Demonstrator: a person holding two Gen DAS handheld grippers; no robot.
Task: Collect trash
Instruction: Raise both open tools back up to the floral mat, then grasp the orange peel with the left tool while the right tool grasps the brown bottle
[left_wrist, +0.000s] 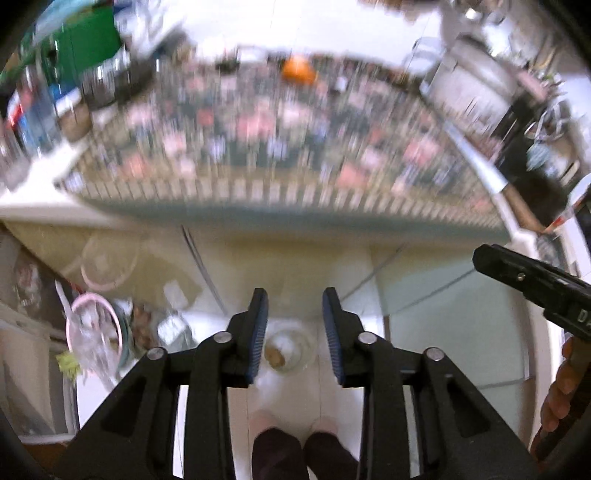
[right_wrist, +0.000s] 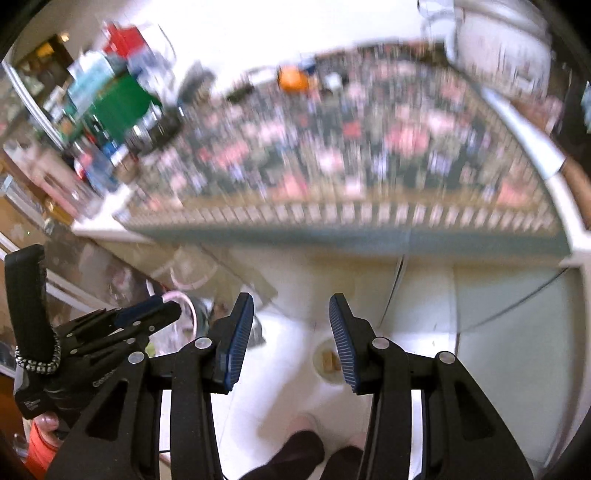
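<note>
White floor tiles (left_wrist: 443, 332) fill the lower part of the left wrist view, and a table (left_wrist: 280, 155) under a blurred flower-patterned cloth runs across above them. Near the table's far edge sits an orange ball-shaped thing (left_wrist: 298, 69). Left of the table stand a green box (left_wrist: 88, 44) and blurred bottles; no label on them can be read. The left tongs (left_wrist: 294, 306) are spread with nothing between the pads. Below the table, on the floor just under the tongs, lies a clear round container (left_wrist: 290, 350) with a brown scrap in it. The right tongs (left_wrist: 524, 280) reach in from the right; white lettering on them is cut off after "DA".

From the right wrist view, the same table (right_wrist: 351, 158) lies above, the orange thing (right_wrist: 293, 79) at its far edge. The right tongs (right_wrist: 291, 317) are spread and empty. The container (right_wrist: 327, 363) lies on the floor below the table, partly behind the right pad. The left tongs (right_wrist: 155, 314) show at the left; small white print on their body is too blurred to read.
</note>
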